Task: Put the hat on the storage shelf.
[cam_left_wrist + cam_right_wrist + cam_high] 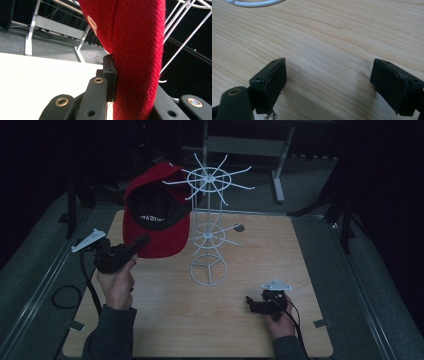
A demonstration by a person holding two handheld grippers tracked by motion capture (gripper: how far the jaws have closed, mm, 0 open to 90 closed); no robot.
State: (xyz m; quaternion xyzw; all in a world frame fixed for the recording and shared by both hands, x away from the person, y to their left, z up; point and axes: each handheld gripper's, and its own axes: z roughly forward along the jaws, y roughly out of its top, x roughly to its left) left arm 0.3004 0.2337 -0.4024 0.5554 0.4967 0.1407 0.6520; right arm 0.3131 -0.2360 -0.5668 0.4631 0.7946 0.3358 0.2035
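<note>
A red cap (156,231) with a black inside hangs tilted beside the white wire rack (209,220), its brim low over the table's far left. My left gripper (141,241) is shut on the brim's edge. In the left gripper view the red brim (136,47) stands upright between the jaws, with one black pad (110,75) pressed flat against it. My right gripper (252,304) rests low over the wooden table (165,320) at the near right. Its jaws (329,80) stand wide open with nothing between them.
The rack has a round base ring (254,3) mid-table and two tiers of spoke hooks, the upper tier (210,179) close to the cap's crown. A grey frame leg (279,175) stands beyond the table. Dark floor surrounds the tabletop.
</note>
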